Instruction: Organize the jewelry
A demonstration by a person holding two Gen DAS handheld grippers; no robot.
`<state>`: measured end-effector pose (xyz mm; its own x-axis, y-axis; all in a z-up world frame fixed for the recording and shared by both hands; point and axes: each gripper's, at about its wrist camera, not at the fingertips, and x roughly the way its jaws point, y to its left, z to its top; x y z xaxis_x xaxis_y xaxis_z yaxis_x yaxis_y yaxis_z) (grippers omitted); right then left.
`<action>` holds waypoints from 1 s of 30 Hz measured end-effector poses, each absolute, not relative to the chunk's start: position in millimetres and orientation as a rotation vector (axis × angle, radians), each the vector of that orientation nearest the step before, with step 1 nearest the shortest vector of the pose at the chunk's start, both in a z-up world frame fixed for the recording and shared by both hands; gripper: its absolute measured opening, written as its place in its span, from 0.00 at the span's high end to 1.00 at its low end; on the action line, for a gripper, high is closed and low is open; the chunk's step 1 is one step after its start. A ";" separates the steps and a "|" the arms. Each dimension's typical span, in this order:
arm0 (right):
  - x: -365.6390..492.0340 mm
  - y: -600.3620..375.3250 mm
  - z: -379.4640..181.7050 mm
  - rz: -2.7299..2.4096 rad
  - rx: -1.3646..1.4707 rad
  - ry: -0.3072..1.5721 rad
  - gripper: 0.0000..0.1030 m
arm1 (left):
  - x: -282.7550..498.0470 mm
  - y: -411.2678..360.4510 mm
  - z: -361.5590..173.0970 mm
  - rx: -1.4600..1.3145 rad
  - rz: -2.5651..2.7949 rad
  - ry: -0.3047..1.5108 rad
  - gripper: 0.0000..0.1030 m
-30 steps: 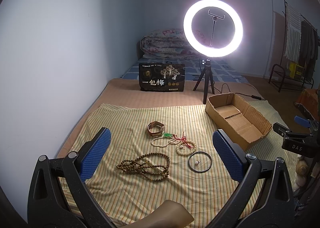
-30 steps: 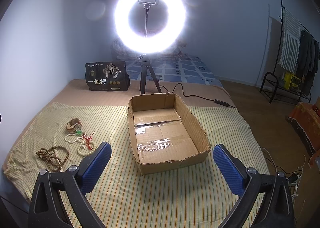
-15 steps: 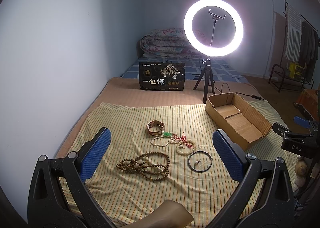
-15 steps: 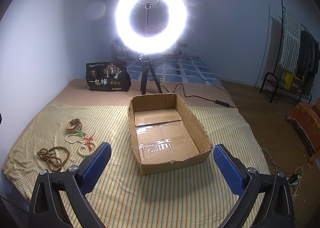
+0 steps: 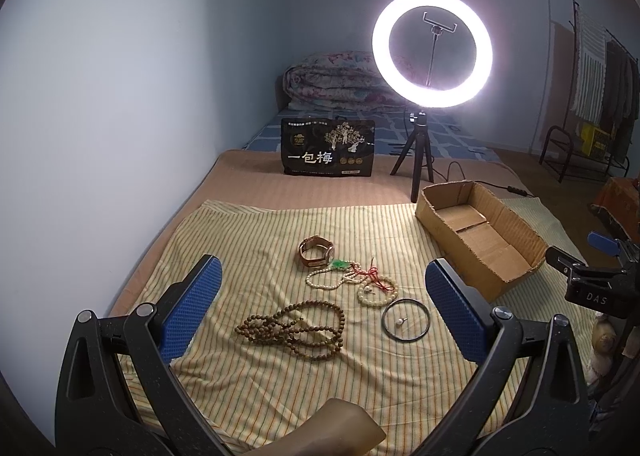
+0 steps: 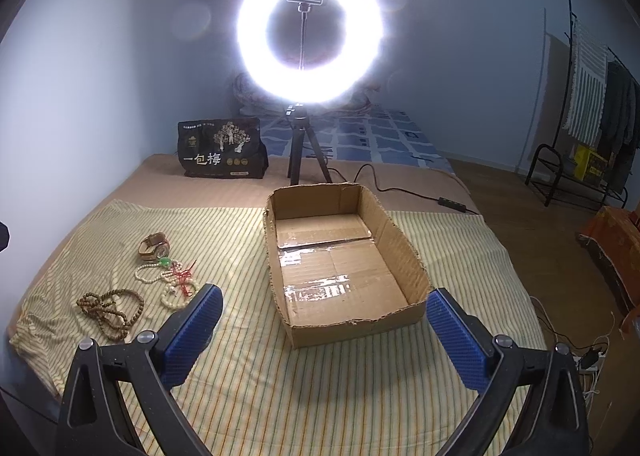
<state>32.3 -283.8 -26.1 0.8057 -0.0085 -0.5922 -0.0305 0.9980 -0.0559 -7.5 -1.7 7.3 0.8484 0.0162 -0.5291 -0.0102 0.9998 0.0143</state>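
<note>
With both jaws spread and empty, lower the left gripper squarely over the brown beads, pinching several strands before lifting toward the box.

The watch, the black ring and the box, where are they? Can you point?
Watch (image 5: 315, 251): left wrist view, on its brown strap.
Black ring (image 5: 385, 323): left wrist view, on its left rim.
Cardboard box (image 6: 352, 326): right wrist view, on its near wall.
</note>
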 end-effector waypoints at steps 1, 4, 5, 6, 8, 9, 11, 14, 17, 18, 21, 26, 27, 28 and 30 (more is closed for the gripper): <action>33.1 -282.3 -27.0 0.019 -0.064 0.635 0.00 | -3.0 2.9 4.3 0.007 0.016 0.563 0.00; 36.4 -275.8 -30.7 0.027 -0.079 0.636 0.00 | -0.3 7.7 -0.3 0.001 0.032 0.572 0.00; 37.7 -273.4 -32.4 0.033 -0.083 0.636 0.00 | 1.2 10.3 -1.2 -0.001 0.037 0.575 0.00; 39.2 -270.1 -34.2 0.047 -0.087 0.639 0.00 | 2.8 13.1 -2.8 -0.005 0.041 0.580 0.00; 42.8 -263.3 -37.8 0.076 -0.094 0.647 0.00 | 5.7 19.2 -5.2 -0.011 0.049 0.586 0.00; 44.3 -260.8 -39.4 0.086 -0.096 0.649 0.00 | 6.3 21.0 -6.8 -0.008 0.057 0.585 0.00; 47.9 -253.3 -44.0 0.115 -0.102 0.653 0.00 | 10.3 30.8 -10.2 -0.012 0.074 0.587 0.00; 53.2 -240.8 -52.7 0.151 -0.121 0.660 0.00 | 16.8 44.5 -19.1 -0.026 0.091 0.607 0.00; 58.6 -225.4 -63.5 0.191 -0.154 0.672 0.00 | 25.3 58.2 -30.3 -0.052 0.090 0.650 0.00; 60.2 -221.6 -66.7 0.205 -0.162 0.677 0.00 | 27.8 62.4 -34.3 -0.059 0.084 0.661 0.00; 66.3 -206.8 -82.7 0.262 -0.192 0.712 0.00 | 35.4 75.4 -49.7 -0.099 0.073 0.714 0.00; 76.3 -189.6 -111.1 0.320 -0.236 0.786 0.00 | 46.1 86.1 -75.6 -0.166 0.031 0.798 0.00; 78.8 -188.0 -115.3 0.330 -0.233 0.800 0.00 | 47.9 86.7 -81.2 -0.175 0.023 0.813 0.00; 81.3 -186.4 -119.9 0.340 -0.227 0.813 0.00 | 49.5 86.6 -85.1 -0.180 0.015 0.826 0.00; 85.6 -183.3 -128.2 0.354 -0.228 0.838 0.00 | 53.6 87.6 -98.2 -0.198 0.001 0.864 0.00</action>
